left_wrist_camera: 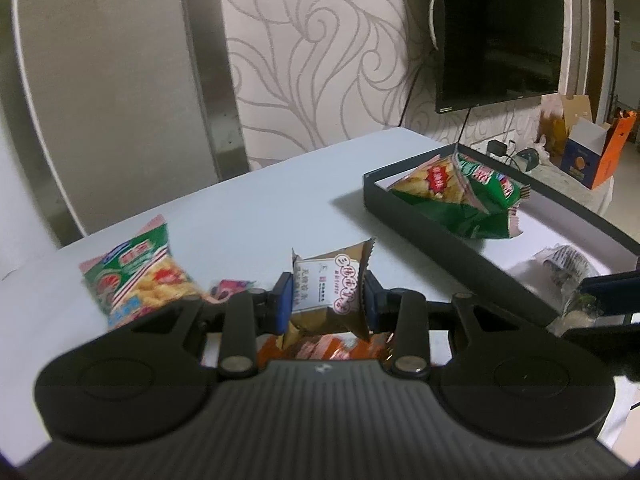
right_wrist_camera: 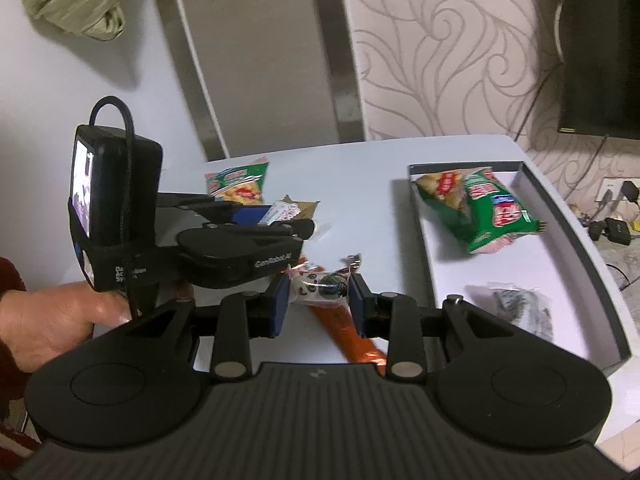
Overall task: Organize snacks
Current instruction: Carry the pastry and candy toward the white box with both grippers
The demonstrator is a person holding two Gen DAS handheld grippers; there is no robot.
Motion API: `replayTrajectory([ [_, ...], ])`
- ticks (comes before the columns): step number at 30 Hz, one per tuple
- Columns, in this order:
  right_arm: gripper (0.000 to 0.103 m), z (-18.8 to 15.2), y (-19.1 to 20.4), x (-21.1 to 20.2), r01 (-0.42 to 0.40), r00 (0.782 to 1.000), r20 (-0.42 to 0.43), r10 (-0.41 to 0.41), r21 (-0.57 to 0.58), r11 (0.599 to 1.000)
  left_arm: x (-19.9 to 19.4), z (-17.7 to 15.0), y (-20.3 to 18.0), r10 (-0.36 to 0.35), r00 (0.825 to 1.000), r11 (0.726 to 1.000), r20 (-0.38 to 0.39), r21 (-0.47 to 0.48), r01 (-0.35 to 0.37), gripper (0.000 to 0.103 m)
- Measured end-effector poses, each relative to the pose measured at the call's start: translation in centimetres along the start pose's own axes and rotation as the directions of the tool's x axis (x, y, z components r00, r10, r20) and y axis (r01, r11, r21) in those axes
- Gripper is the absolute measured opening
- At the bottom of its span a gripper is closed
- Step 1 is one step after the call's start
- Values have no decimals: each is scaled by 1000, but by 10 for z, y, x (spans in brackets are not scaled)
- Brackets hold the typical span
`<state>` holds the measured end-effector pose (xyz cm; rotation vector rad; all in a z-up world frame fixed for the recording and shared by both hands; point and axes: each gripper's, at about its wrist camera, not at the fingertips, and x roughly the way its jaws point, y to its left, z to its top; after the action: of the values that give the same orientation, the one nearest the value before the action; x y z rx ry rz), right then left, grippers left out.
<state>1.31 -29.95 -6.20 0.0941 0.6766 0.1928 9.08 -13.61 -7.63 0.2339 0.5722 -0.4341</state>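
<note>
Meanwhile, left fingers (left_wrist_camera: 285, 300) pinched a light, crinkly brown-and-white snack packet (left_wrist_camera: 328, 284) mid-body; right fingers (right_wrist_camera: 280, 304) pinched a small panda-print packet (right_wrist_camera: 318, 289) beside the tray (right_wrist_camera: 592, 264).

Both wrist views close over table (left_wrist_camera: 248, 200)

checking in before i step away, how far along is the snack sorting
Roughly halfway. Done: a green chip bag and a clear-wrapped snack lie in the black tray. In hand: the left gripper grips a brown-and-white packet; the right gripper grips a small panda-print packet. Left on the table: another green chip bag, an orange packet.
</note>
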Motion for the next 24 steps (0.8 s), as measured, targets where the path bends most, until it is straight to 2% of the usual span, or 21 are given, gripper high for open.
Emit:
replayTrajectory([
  [12,37,-2,-64,-24,118,993,19,-120,100,988,22,25,-56,-93,996,994,14,55,92,39],
  [24,37,-7,-110,-34,153,987,16,-157,141,978,41,33,-107,-140,990,985,-5,102,140,39],
])
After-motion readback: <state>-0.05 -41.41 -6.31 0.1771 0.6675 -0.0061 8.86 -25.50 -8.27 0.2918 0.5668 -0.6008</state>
